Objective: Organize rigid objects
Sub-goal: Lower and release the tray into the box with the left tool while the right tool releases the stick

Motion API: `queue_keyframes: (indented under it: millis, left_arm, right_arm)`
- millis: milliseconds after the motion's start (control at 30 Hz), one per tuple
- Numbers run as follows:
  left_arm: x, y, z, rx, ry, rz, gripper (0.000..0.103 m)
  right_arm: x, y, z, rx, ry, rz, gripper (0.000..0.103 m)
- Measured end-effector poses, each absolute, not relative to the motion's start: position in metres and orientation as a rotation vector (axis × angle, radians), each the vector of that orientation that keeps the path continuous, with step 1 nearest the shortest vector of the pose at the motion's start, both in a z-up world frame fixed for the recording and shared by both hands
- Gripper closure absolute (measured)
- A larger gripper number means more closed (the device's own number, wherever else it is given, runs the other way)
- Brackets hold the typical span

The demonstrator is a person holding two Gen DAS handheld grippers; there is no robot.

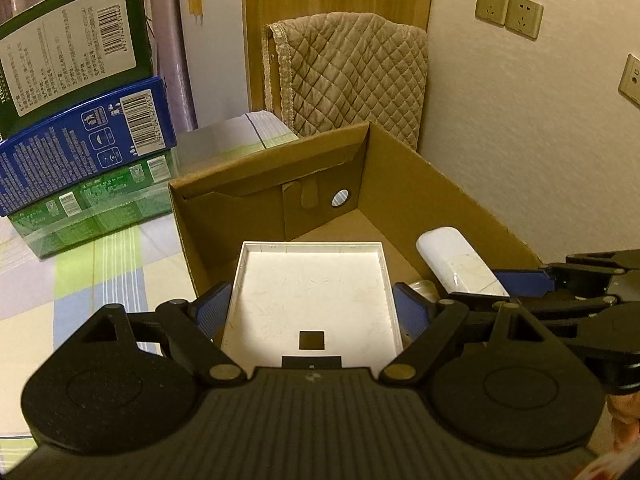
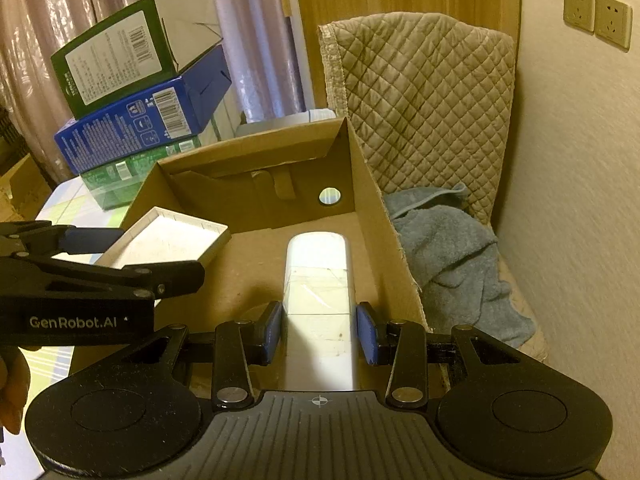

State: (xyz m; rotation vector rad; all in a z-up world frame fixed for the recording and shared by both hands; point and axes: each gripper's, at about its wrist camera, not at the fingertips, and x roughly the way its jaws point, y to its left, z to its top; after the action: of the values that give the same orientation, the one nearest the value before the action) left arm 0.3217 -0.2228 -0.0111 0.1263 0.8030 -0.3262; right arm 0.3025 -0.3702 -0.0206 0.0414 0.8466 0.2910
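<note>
**Two items held over the carton; neither confirmed set down**

The white tray point(image 1: 312, 300), shallow and square with a dark square cutout near its base, sits between the blue pads of the left gripper point(image 1: 312, 312), which is clenched on both of its side walls. In the right wrist view the tray hangs tilted over the near-left corner of the cardboard box point(image 2: 372, 200); whether it touches the box wall cannot be told.

The white cylinder point(image 2: 318, 300) lies lengthwise along the box, toward its right wall. The right gripper point(image 2: 320, 334) flanks it: the left finger touches it, the right finger stands a sliver off, so whether it grasps the cylinder or has released it cannot be told.

Progress, as judged: both items are at or inside the box, so placement is well along. What remains is setting the tray down, letting go of both, and withdrawing. A further pale object shows beside the tray, too hidden to identify.

Count: one tray, one cylinder, one cardboard box, two grippers. Outside the box: three stacked cartons point(image 2: 136, 92) (green, blue, green) to the left, one grey towel point(image 2: 448, 256) to the right, one quilted cover point(image 2: 424, 100) behind.
</note>
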Motion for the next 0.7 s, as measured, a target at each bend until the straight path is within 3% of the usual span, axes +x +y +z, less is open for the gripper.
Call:
queue_keyframes:
  millis: [700]
  left_arm:
    - [0.316,-0.201,0.009,0.116,0.766,-0.276,0.020]
  right_arm:
    - [0.300,-0.360,-0.019,0.055,0.853,0.313,0.066]
